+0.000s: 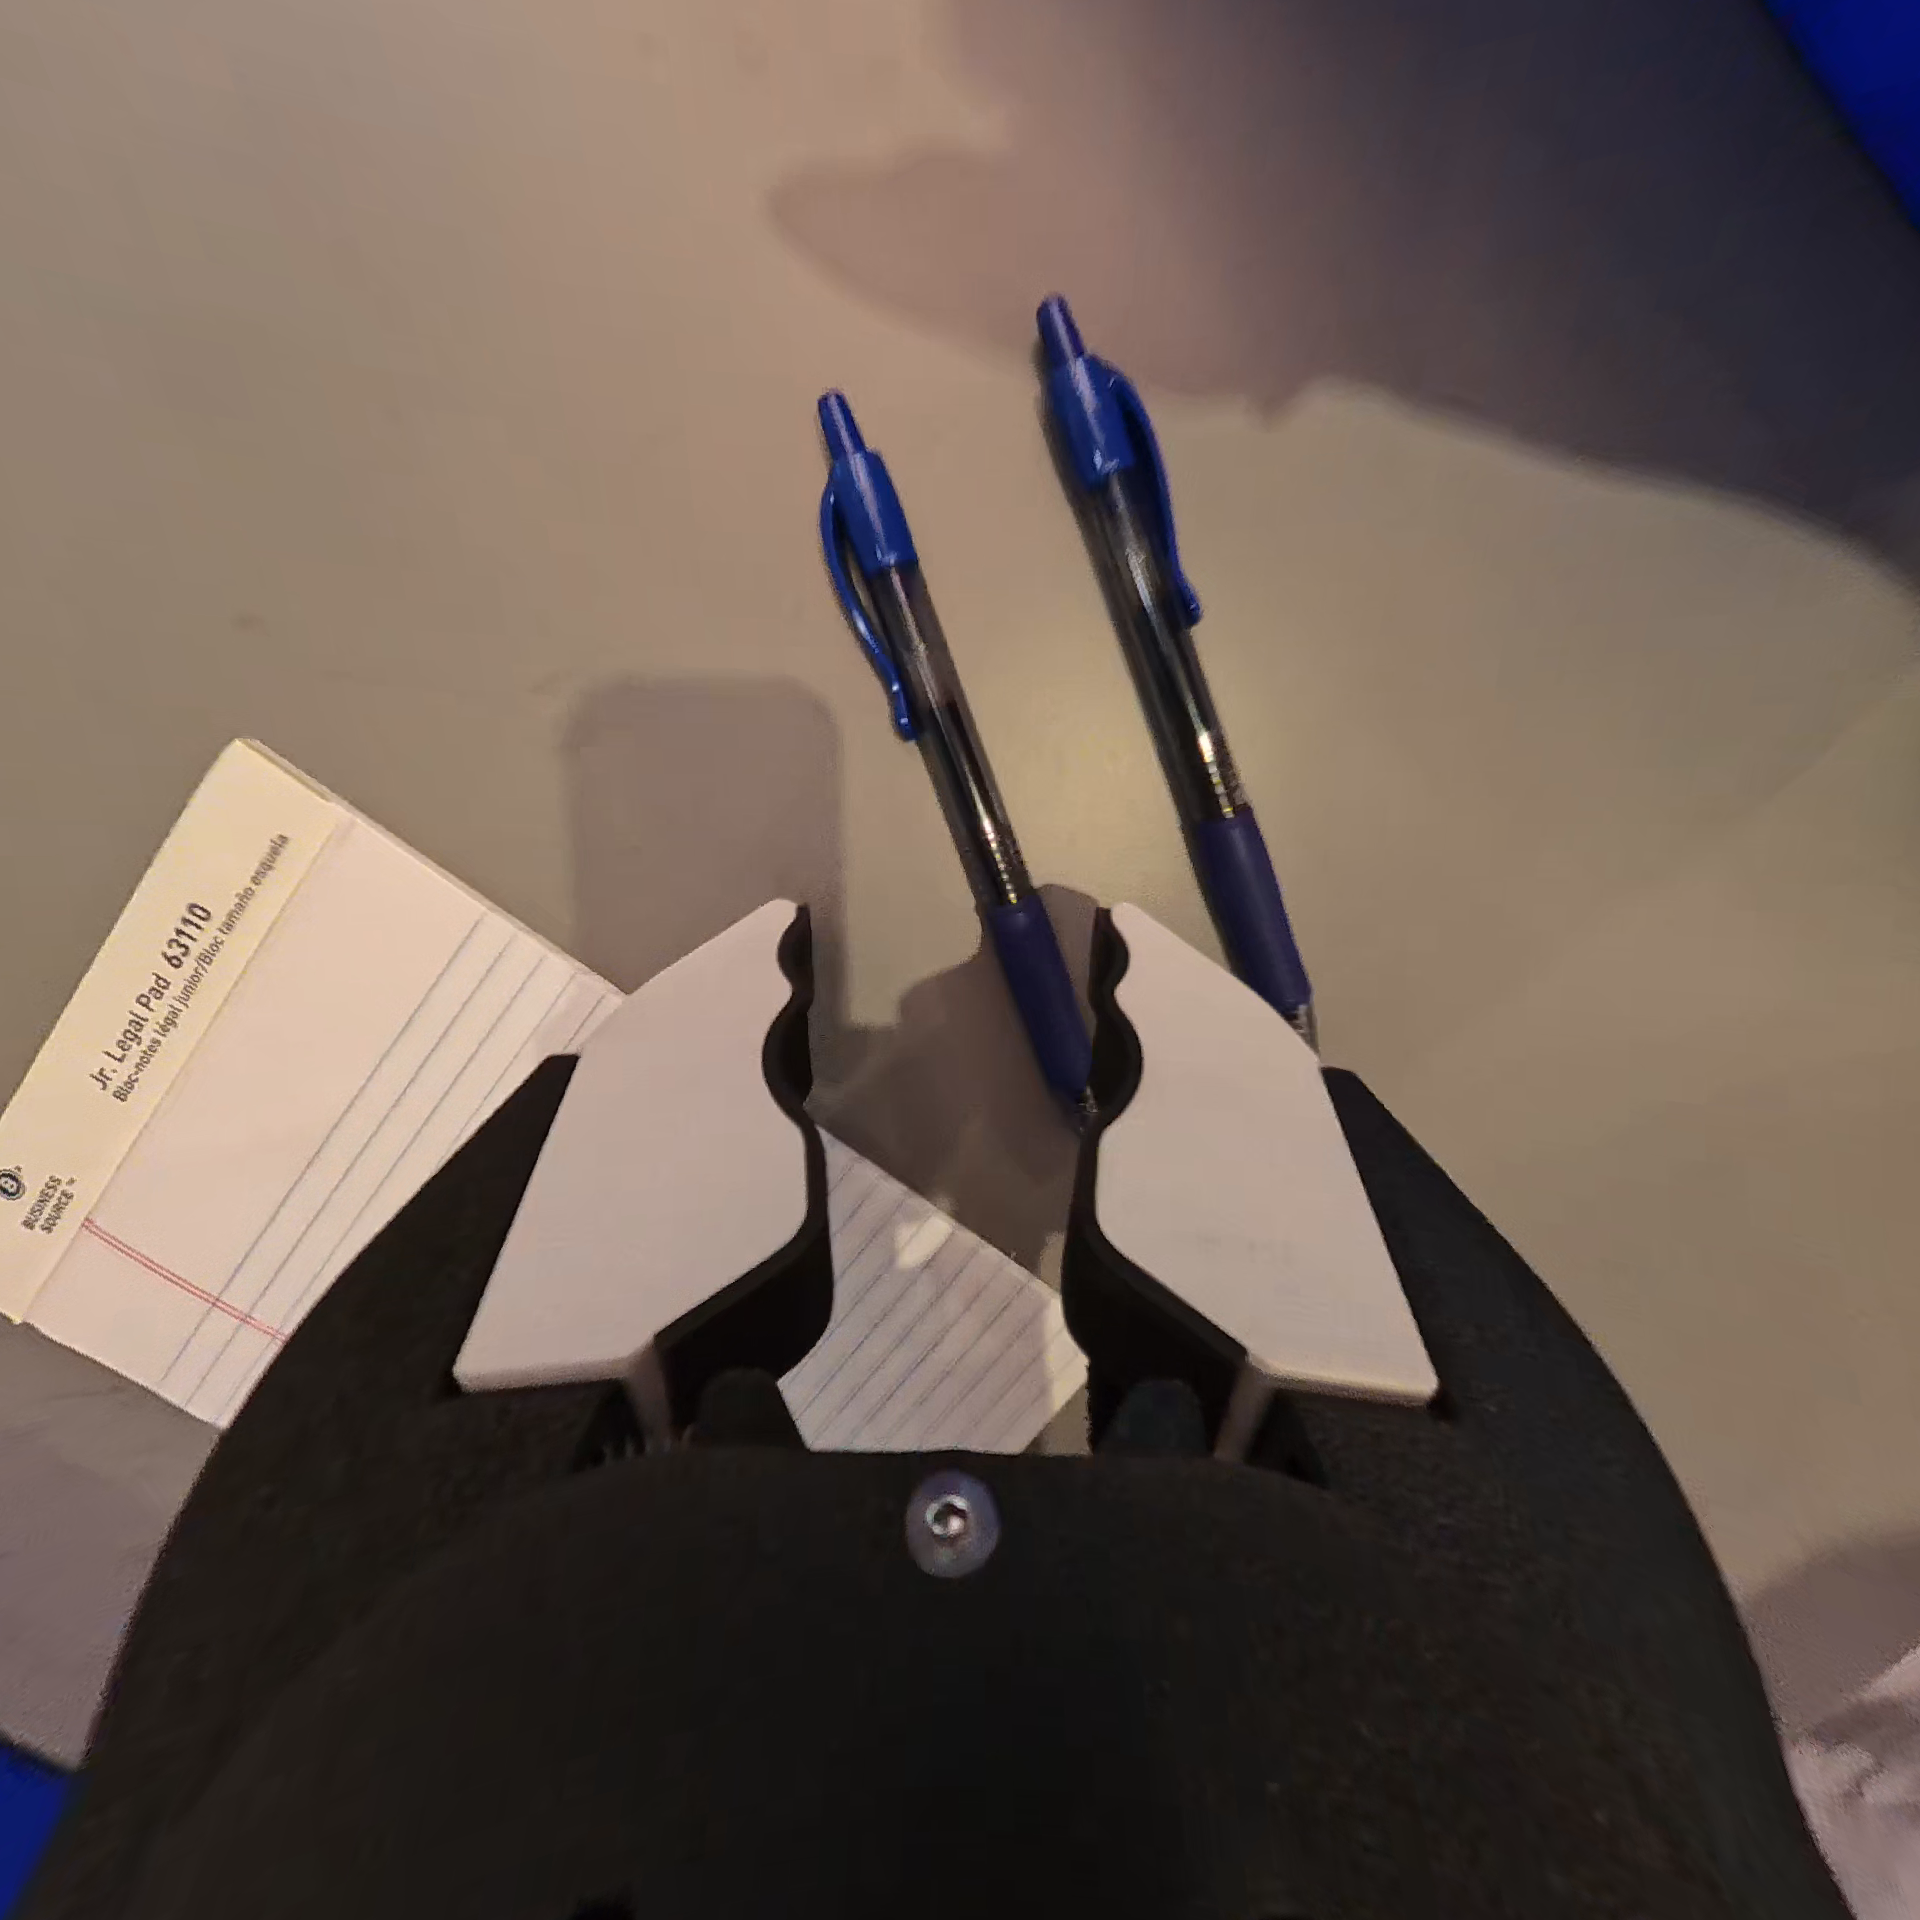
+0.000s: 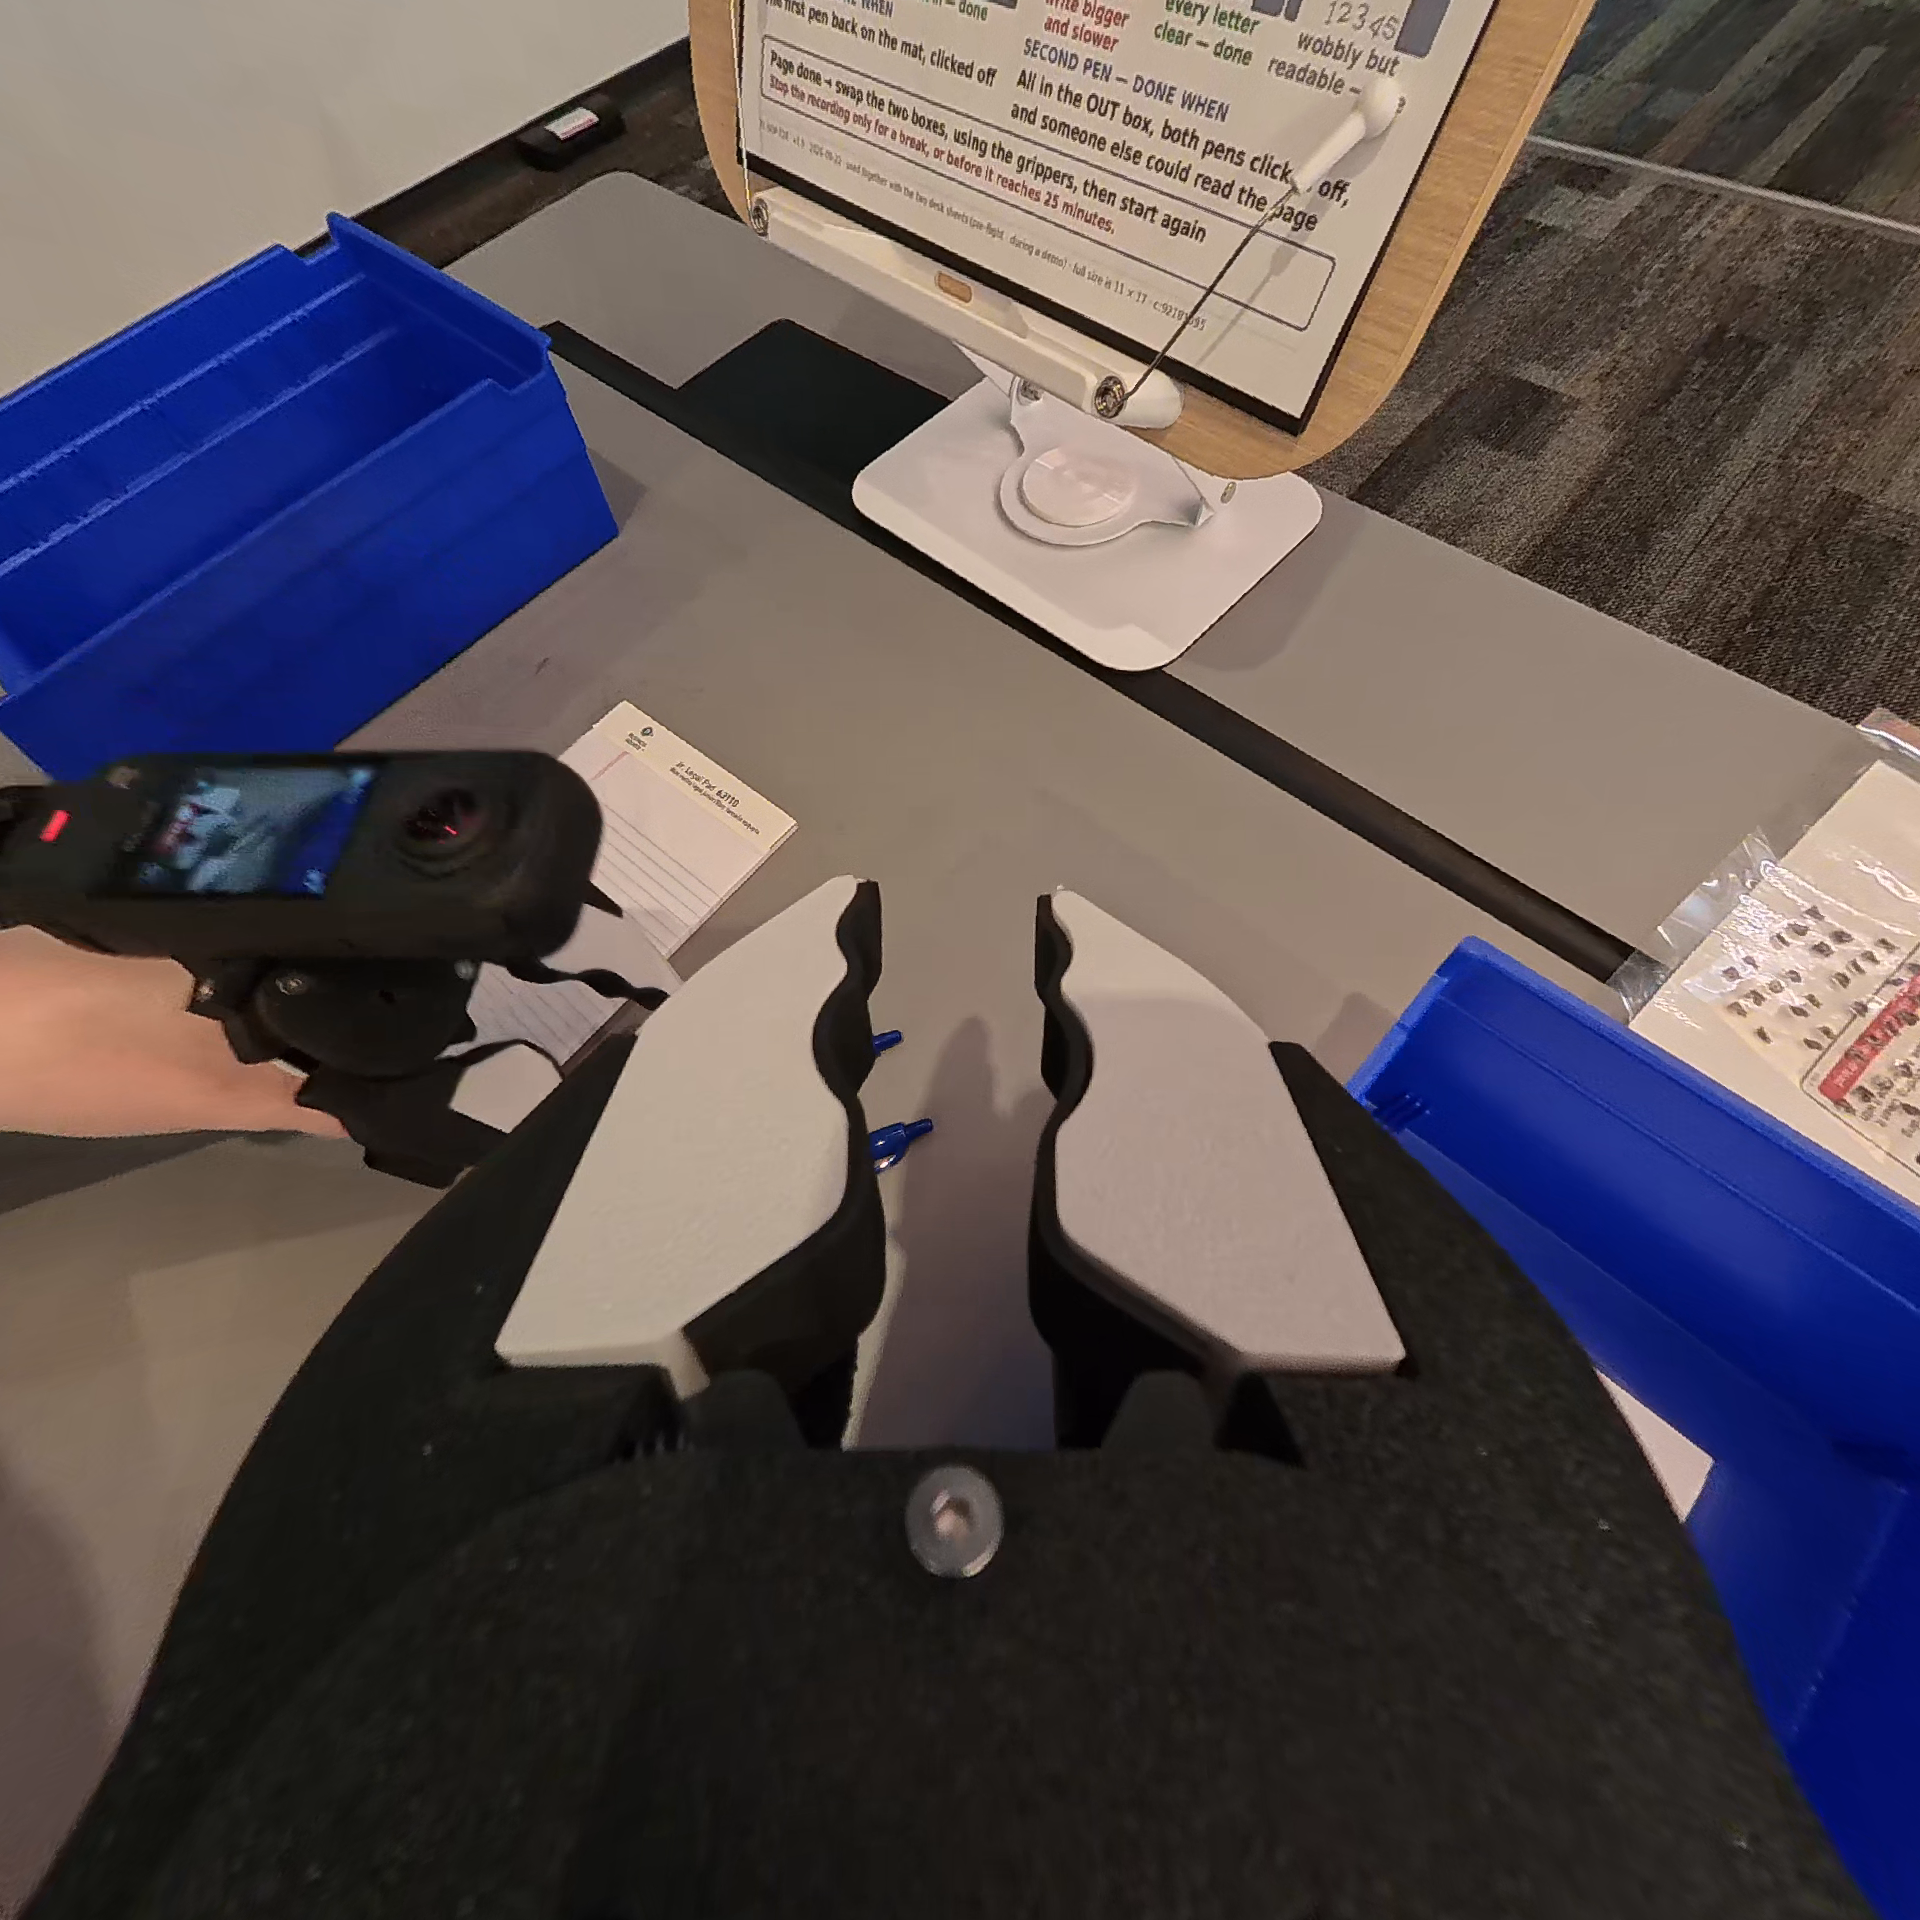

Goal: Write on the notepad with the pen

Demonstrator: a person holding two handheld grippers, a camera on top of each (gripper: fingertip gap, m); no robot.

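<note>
Two blue click pens lie side by side on the grey table: one pen point(image 1: 925, 727) with its grip end between my left gripper's fingertips, the other pen point(image 1: 1174, 665) to its right. A white lined notepad point(image 1: 291, 1049) lies flat at the left, partly under my left gripper point(image 1: 951, 914), which is open and empty above it. My right gripper point(image 2: 956, 904) is open and empty above the table; only the blue click ends of the pens point(image 2: 904, 1132) show past its left finger. The notepad point(image 2: 686, 821) lies ahead to its left.
A blue bin point(image 2: 260, 468) stands at the far left and another blue bin point(image 2: 1662, 1226) at the right. A stand point(image 2: 1091, 540) holding an instruction sheet is at the back. A clear bag of small parts point(image 2: 1829, 987) lies far right. A hand point(image 2: 114, 1039) holds the left gripper. Spacing between my two grippers at the tips: around 20 cm.
</note>
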